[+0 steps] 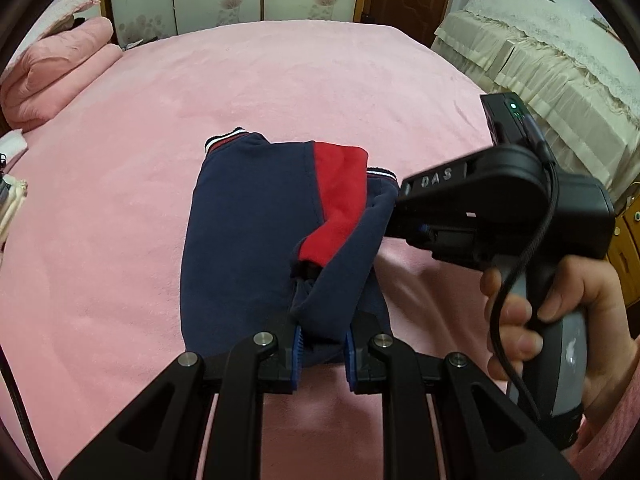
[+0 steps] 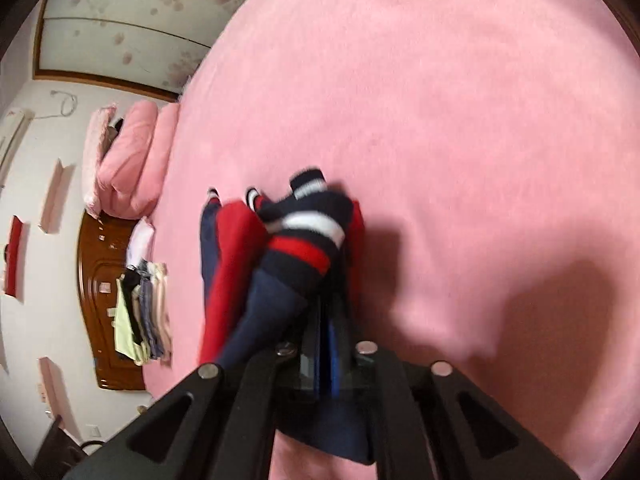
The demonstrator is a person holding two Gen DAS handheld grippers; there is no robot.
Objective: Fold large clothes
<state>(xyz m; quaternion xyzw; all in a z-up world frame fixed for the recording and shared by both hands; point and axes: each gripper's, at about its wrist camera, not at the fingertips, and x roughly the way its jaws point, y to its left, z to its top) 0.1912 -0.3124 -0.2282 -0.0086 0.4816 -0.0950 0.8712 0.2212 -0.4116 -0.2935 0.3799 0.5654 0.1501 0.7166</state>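
Left wrist view, nearest first: the left gripper stands at 6 o'clock with its blue-padded fingers parted, a fold of the navy and red garment lying between them; whether the pads press the cloth cannot be told. The garment rests folded on the pink bed, its striped cuffs toward 12 o'clock. At 3 o'clock a hand holds the right gripper, whose tip meets the garment's right edge; a fold of navy cloth is raised there. Farther off, pink bedding lies at 10 o'clock and a beige covered furniture piece at 2 o'clock.

Right wrist view: the right gripper's fingers are drawn together on navy cloth, with the striped cuff bunched just beyond. A stack of clothes sits at 9 o'clock.
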